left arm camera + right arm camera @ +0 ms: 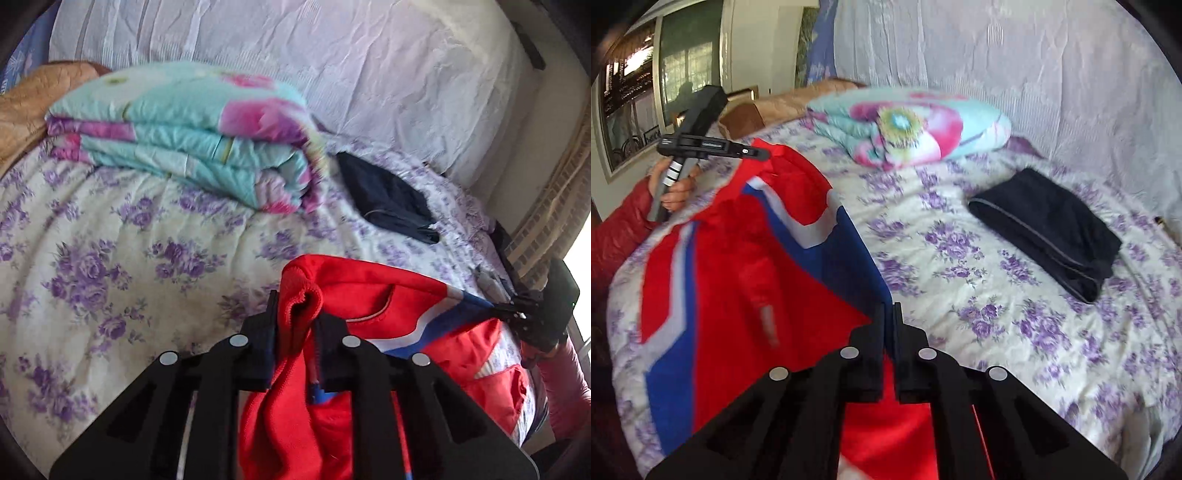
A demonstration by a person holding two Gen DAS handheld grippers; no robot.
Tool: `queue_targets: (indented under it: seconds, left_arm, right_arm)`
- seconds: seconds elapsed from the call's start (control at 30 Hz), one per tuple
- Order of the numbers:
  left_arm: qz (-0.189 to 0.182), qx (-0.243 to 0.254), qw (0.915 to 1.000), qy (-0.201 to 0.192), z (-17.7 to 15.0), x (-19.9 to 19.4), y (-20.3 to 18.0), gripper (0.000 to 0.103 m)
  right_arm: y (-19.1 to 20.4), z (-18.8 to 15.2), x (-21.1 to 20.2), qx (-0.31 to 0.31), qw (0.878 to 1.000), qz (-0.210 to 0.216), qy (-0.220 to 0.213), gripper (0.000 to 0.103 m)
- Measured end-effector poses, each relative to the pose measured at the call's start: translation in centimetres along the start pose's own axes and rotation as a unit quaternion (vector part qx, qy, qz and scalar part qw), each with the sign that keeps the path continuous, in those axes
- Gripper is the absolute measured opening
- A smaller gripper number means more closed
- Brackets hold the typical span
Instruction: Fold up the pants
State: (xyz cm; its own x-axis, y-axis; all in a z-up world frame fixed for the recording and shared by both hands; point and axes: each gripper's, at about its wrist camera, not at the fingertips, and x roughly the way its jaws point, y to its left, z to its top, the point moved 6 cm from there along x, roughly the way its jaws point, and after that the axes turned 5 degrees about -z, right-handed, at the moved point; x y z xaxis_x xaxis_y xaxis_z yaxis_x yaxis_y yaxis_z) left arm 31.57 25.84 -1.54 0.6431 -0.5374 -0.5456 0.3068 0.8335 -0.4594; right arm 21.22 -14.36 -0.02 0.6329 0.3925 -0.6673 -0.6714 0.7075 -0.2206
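The red pants [373,291] with blue and white stripes hang stretched between my two grippers above the bed. My left gripper [297,325] is shut on the red ribbed waistband. In the right wrist view the pants [738,266] spread to the left, and my right gripper [889,317] is shut on their blue edge. The left gripper [753,151] shows at the far corner of the pants, held by a hand. The right gripper [517,314] shows at the right in the left wrist view.
The bed has a sheet [1015,332] with purple flowers. A folded turquoise and pink quilt [192,136] lies at the back. A folded dark garment [1049,229] lies to the right. A white curtain [369,55] hangs behind the bed.
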Motion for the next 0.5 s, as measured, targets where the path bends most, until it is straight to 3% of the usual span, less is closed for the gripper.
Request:
queue_targets:
  seconds: [0.17, 0.33, 0.43, 0.47, 0.5]
  left_arm:
    - [-0.014, 0.022, 0.9994, -0.022, -3.0, -4.7, -2.6, 0.015]
    - [-0.008, 0.023, 0.9996, -0.016, -8.7, -8.7, -3.5, 0.02]
    - [0.016, -0.033, 0.9992, 0.016, -12.8, -9.7, -1.9, 0.044]
    - [0.014, -0.064, 0.9975, 0.026, -13.9, -9.8, -1.4, 0.058]
    - [0.006, -0.091, 0.9954, 0.027, -14.7, -10.1, -1.2, 0.06]
  right_arm:
    - [5.2, -3.5, -6.3, -0.02, 0.999, 0.005, -0.031, 0.004]
    - [9.7, -8.9, -8.4, -0.009, 0.999, 0.038, -0.036, 0.004]
    - [11.9, -12.0, -7.4, -0.011, 0.999, 0.046, -0.013, 0.004]
    - [12.1, -12.8, -6.9, -0.007, 0.999, 0.046, -0.006, 0.004]
    - [12.3, -13.3, -6.7, -0.005, 0.999, 0.044, -0.004, 0.004]
